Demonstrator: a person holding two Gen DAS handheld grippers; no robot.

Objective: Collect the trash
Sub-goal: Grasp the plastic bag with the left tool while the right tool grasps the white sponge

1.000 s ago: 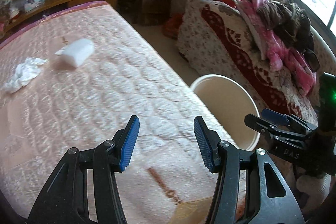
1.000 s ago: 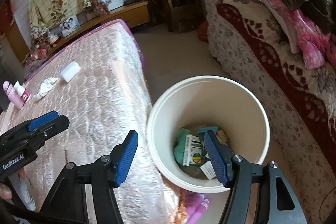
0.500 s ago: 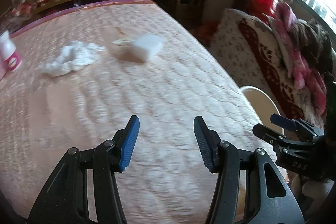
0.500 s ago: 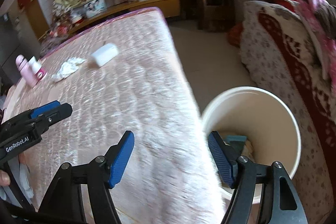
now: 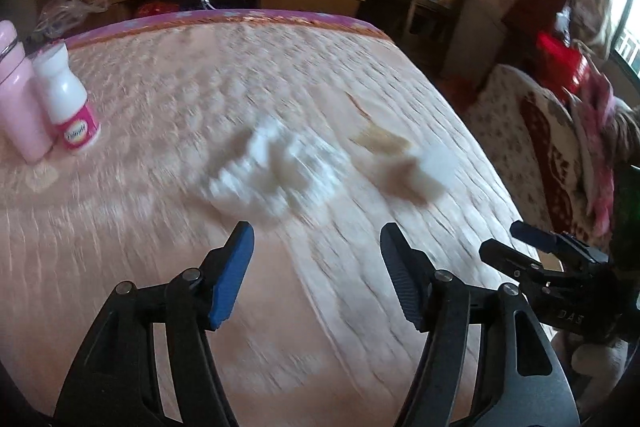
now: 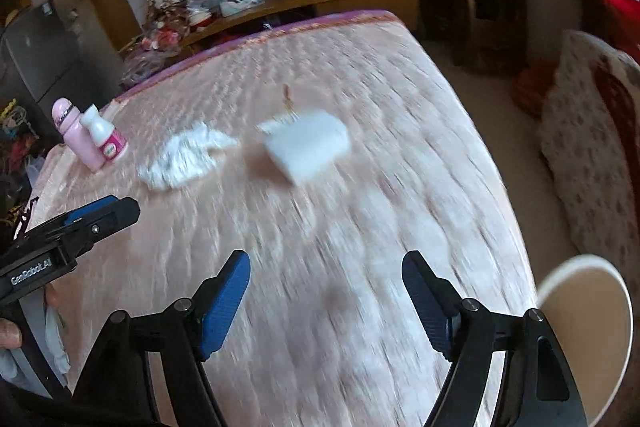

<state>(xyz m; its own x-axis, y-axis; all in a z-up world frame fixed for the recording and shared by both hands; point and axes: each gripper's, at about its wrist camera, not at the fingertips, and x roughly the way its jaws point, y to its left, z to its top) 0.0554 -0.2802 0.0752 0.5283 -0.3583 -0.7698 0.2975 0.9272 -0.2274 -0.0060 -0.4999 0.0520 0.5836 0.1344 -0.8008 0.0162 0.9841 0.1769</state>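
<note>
Blue-padded, my left tongs (image 5: pixel 316 251) and right tongs (image 6: pixel 326 281) both gape wide and empty over the pink quilted bed (image 5: pixel 160 187). Just past the left tongs at 12 o'clock lies the crumpled white tissue (image 5: pixel 272 171), with the white block (image 5: pixel 436 167) near it at 2 o'clock, both blurred. Farther at 10 o'clock stand a pink bottle (image 5: pixel 18 107) and white bottle (image 5: pixel 70 103), touching; the white bucket (image 6: pixel 584 327) sits at 4 o'clock in my right view.

Quilted, faintly shiny cloth bedspread (image 5: pixel 168 131); soft crumpled paper tissue (image 6: pixel 182 159); smooth glossy plastic bottles (image 5: pixel 72 107).
</note>
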